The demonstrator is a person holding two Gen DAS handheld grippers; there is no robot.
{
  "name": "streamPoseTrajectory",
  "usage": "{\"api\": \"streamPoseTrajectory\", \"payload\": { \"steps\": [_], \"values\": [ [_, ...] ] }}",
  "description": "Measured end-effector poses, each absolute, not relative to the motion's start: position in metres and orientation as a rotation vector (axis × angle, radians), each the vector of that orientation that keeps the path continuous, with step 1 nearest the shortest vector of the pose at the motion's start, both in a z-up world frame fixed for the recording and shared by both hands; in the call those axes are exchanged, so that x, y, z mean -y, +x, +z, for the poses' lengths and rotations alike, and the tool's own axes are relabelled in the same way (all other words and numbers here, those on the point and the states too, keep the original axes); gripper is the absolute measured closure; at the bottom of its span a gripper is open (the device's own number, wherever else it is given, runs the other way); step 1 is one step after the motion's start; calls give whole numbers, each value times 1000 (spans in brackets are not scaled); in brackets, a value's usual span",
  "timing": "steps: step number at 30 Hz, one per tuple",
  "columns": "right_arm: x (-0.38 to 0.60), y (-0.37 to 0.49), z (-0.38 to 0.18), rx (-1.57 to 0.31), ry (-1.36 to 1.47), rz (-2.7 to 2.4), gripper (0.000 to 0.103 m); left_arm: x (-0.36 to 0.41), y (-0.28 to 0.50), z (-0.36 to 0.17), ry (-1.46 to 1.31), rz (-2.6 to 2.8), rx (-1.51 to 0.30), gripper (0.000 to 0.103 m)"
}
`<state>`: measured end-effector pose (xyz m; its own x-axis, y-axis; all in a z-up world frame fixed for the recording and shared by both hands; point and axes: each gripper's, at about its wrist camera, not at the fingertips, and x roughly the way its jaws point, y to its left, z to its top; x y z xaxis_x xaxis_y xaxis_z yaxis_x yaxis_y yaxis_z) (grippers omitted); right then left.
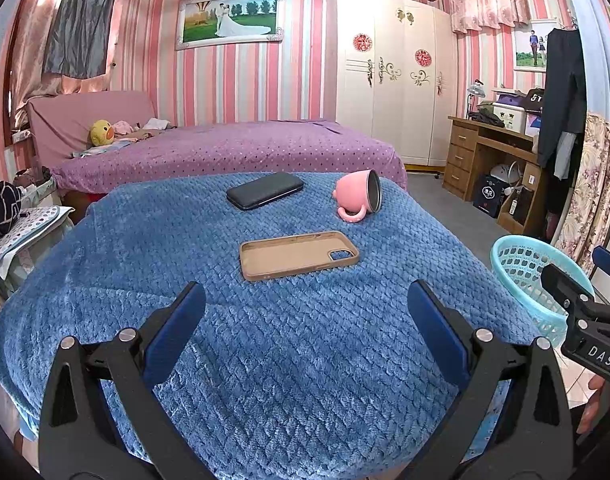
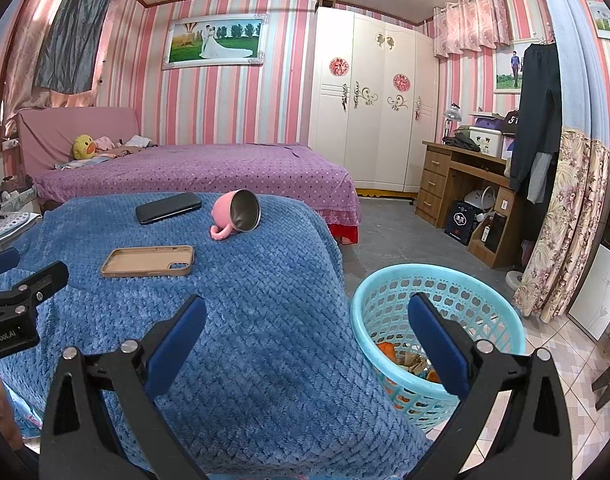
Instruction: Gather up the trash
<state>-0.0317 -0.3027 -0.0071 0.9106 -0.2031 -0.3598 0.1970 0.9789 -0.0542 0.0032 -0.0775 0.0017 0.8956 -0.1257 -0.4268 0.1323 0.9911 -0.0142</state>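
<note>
A light blue plastic basket (image 2: 385, 280) stands on the floor right of the blue-blanketed table (image 2: 245, 340); orange and brown scraps (image 2: 409, 358) lie at its bottom. It also shows in the left wrist view (image 1: 517, 264). My left gripper (image 1: 305, 312) is open and empty above the near part of the blanket (image 1: 285, 360). My right gripper (image 2: 307, 320) is open and empty over the table's right edge and the basket's near rim. On the blanket lie a tan phone case (image 1: 299, 255), a black phone (image 1: 265, 191) and a tipped pink mug (image 1: 359, 196).
A purple bed (image 1: 233, 148) stands behind the table. A white wardrobe (image 2: 369, 100) and a wooden desk (image 2: 465, 184) stand at the back right. A floral curtain (image 2: 561, 220) hangs right of the basket. Grey floor lies between.
</note>
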Motion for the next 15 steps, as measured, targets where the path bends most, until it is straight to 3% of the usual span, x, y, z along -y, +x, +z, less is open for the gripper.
{"api": "streamPoseTrajectory", "payload": {
  "steps": [15],
  "values": [
    [306, -34, -8, -373, -15, -209, 5, 77, 4, 3, 14, -132, -441, 5]
  ]
}}
